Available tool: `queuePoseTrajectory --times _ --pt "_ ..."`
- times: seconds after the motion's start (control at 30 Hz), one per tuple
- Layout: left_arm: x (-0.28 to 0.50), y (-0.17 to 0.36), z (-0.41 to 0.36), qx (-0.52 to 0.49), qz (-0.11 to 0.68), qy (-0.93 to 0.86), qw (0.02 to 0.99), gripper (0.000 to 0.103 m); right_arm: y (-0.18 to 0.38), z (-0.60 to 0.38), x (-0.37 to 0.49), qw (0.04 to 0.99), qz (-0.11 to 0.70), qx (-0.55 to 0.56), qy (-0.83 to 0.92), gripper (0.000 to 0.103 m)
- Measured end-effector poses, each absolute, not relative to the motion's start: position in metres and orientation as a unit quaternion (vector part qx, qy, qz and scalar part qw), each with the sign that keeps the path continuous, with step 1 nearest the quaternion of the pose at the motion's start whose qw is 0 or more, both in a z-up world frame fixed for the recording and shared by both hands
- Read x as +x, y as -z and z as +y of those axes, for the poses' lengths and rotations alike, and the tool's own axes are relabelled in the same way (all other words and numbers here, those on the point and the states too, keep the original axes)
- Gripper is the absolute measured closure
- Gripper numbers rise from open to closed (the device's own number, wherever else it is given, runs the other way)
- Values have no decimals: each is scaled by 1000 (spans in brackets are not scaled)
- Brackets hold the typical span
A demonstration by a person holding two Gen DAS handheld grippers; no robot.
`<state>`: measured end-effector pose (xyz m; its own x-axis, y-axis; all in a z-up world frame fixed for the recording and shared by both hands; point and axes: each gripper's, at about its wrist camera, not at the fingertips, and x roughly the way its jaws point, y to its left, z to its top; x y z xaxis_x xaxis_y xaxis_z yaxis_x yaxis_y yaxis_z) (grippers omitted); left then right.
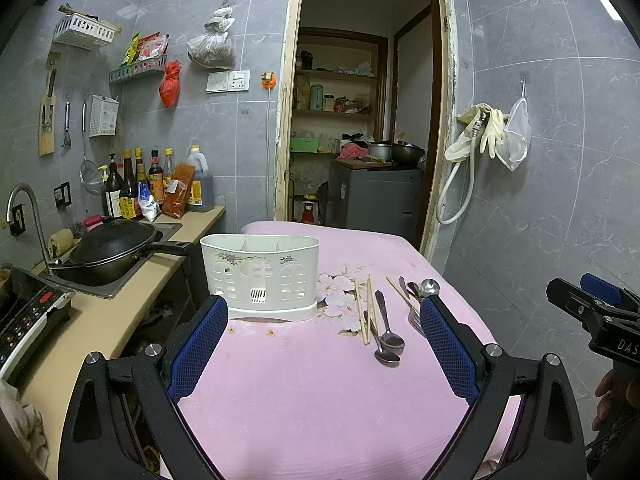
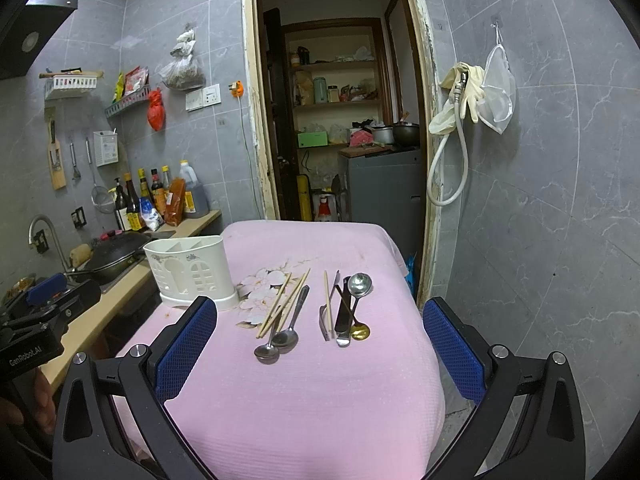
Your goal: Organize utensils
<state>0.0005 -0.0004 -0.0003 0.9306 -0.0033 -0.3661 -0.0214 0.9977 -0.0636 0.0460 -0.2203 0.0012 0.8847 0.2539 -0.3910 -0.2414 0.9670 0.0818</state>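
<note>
From my left wrist camera, the blue-padded finger [image 1: 448,344] hides part of the silver metal fork [image 1: 416,320]. I can't see inside the white plastic utensil caddy [image 1: 260,276]; bottle labels are unreadable.

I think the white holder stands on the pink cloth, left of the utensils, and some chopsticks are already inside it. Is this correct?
Not quite. The holder does stand on the pink cloth, left of the utensils, but the right wrist view shows its compartments empty. The chopsticks lie on the cloth beside the spoons.
</note>
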Motion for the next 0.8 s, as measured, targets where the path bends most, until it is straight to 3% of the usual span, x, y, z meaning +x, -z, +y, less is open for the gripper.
queuePoseTrajectory --times 0.8 --pt "15 14 -10 -32 188 2 982 9 4 -223 57 971 205 18 -124 0"
